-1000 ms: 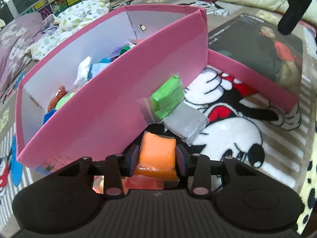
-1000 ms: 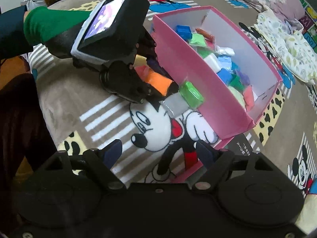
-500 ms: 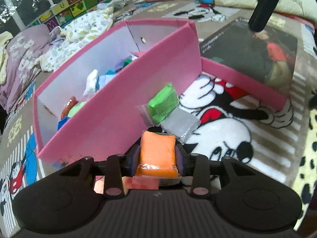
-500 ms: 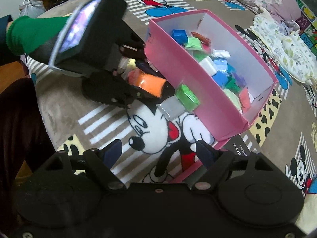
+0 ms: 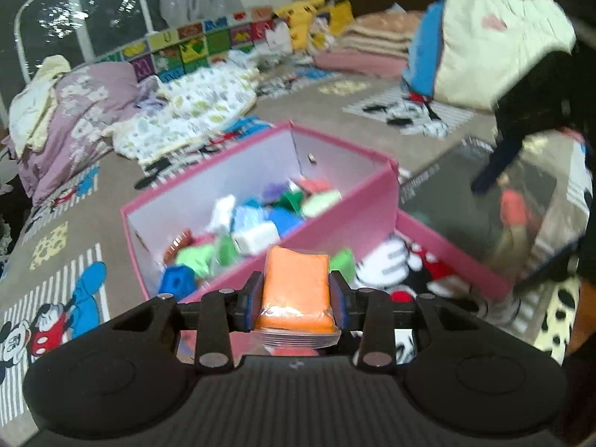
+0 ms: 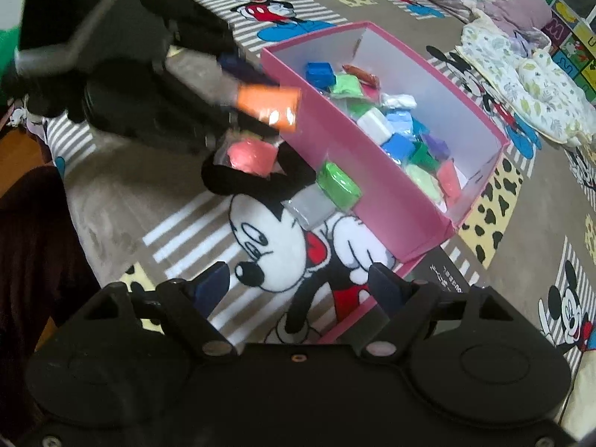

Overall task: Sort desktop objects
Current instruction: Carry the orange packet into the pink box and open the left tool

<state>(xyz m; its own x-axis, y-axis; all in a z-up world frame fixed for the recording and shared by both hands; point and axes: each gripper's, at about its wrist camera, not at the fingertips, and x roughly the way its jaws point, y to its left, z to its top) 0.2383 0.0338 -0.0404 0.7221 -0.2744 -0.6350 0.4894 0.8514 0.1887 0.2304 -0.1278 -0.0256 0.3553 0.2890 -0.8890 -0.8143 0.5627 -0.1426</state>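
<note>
My left gripper (image 5: 296, 294) is shut on an orange clay packet (image 5: 296, 288) and holds it in the air just before the near wall of the pink box (image 5: 346, 223). In the right wrist view the packet (image 6: 270, 102) hangs at the box's left corner (image 6: 283, 59). The box holds several coloured clay packets (image 6: 395, 138). On the rug outside it lie a green packet (image 6: 339, 184), a grey packet (image 6: 309, 206) and a pink-red packet (image 6: 249, 156). My right gripper (image 6: 300, 288) is open and empty, low over the rug.
The pink box lid (image 5: 454, 253) lies right of the box, next to a dark printed board (image 5: 480, 201). Bedding and blankets (image 5: 74, 111) are piled at the back. The Mickey Mouse rug (image 6: 268, 246) covers the floor.
My left gripper has lifted the orange packet off the rug and raised it to the box's rim height. The pink-red packet beneath it now lies uncovered. The right gripper has barely moved.
</note>
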